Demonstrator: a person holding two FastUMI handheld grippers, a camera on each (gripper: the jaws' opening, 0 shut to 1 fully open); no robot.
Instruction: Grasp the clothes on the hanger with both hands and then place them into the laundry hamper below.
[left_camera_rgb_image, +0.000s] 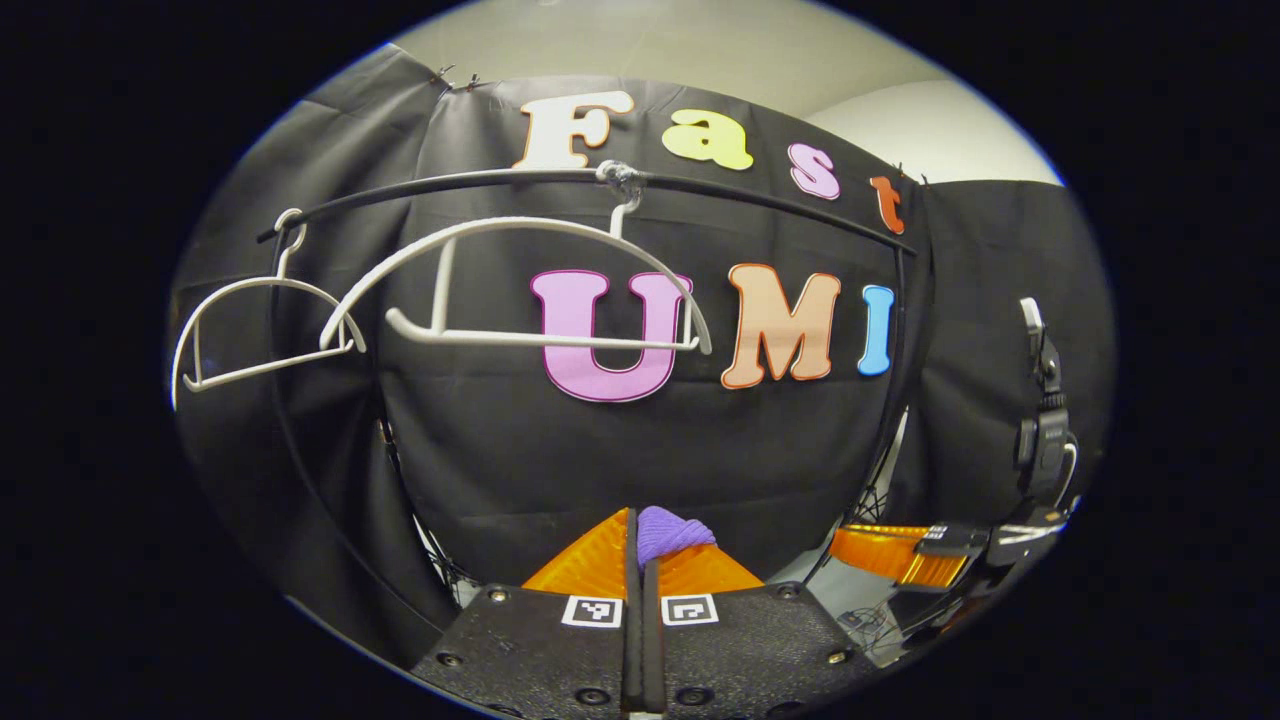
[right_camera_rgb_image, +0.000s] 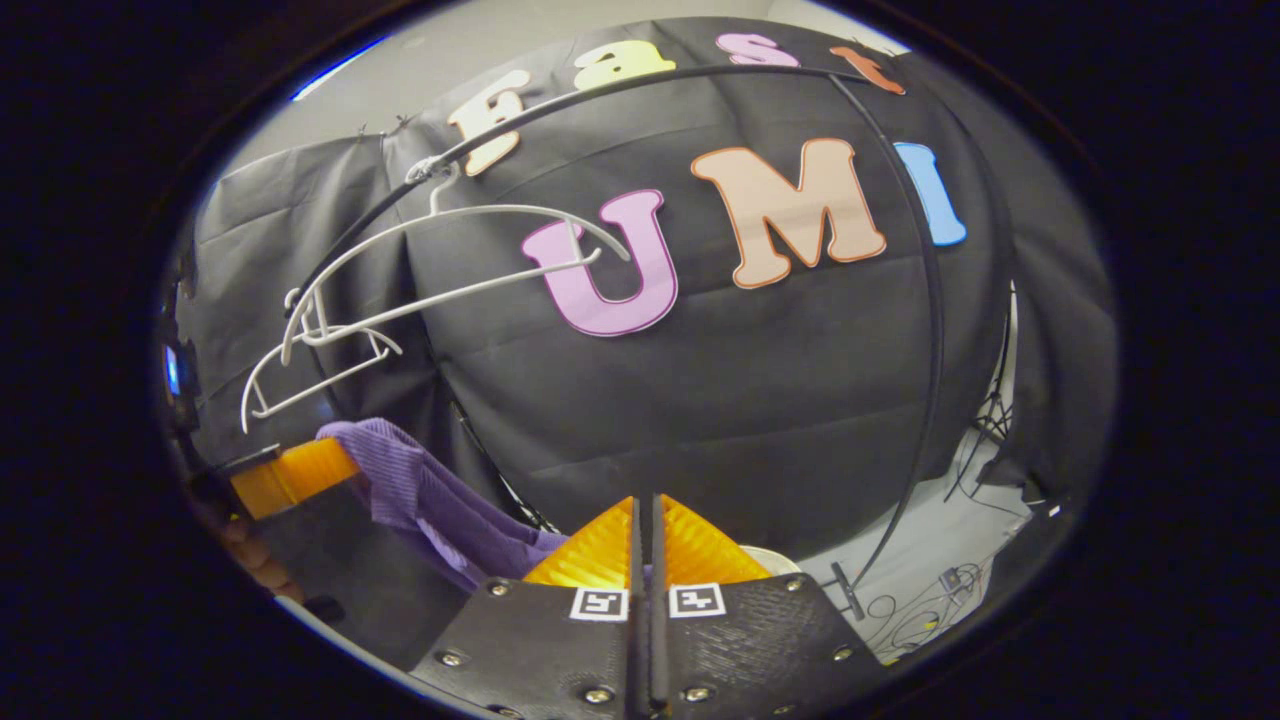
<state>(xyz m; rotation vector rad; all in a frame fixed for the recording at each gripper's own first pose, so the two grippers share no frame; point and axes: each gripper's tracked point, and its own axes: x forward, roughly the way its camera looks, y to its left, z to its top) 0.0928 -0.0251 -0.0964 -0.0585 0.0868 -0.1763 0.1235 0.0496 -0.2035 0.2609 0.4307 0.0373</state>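
My left claw (left_camera_rgb_image: 641, 545) is pinched narrow on a bunched fold of the purple garment (left_camera_rgb_image: 668, 531), which pokes up between its two fingers. My right claw (right_camera_rgb_image: 647, 530) is likewise closed to a sliver; purple cloth lies right against its fingers on the left side, though I cannot tell for certain that both fingers press it. In the right gripper view the garment (right_camera_rgb_image: 430, 490) stretches from my right claw across to the left claw (right_camera_rgb_image: 295, 470) at the far left, hanging in a loose drape between them. Two white hangers (left_camera_rgb_image: 520, 290) hang bare from the black rail (left_camera_rgb_image: 760, 195) above, well apart from the cloth; the smaller hanger (left_camera_rgb_image: 250, 335) hangs to the left. In the left gripper view my right claw (left_camera_rgb_image: 900, 555) shows at the lower right. Cables (right_camera_rgb_image: 940, 590) lie on the pale floor at the far right.
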